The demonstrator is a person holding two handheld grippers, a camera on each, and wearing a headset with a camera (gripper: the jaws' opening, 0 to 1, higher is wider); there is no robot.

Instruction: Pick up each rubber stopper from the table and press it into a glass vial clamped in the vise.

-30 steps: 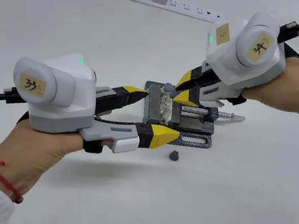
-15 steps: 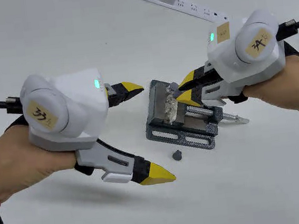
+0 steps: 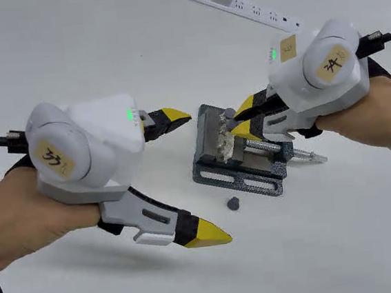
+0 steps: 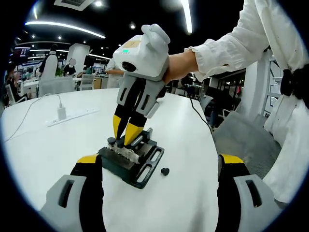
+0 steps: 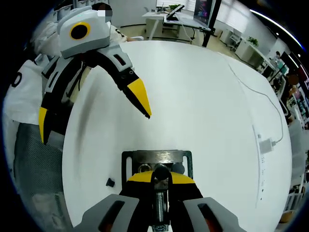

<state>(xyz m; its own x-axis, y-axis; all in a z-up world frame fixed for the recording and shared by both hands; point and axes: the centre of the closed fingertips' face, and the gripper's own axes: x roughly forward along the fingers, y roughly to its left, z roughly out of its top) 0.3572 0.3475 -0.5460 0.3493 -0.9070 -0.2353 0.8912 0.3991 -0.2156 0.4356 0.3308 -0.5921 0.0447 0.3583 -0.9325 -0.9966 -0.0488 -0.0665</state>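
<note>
Right gripper (image 3: 232, 123), labelled "34" by hand, clamps a rubber stopper (image 3: 229, 113) over the glass vial (image 3: 223, 141) in the vise (image 3: 234, 174).
Left gripper (image 3: 209, 178), jaws wide apart, has drawn back from the vise since a second ago. A second stopper (image 3: 233, 203) lies on the white table (image 3: 103, 51) just beside the vise; a power strip (image 3: 241, 5) lies beyond, in an open office.

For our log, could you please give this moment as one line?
right gripper: shut on grey rubber stopper at dark metal vise | left gripper: open, empty
</note>
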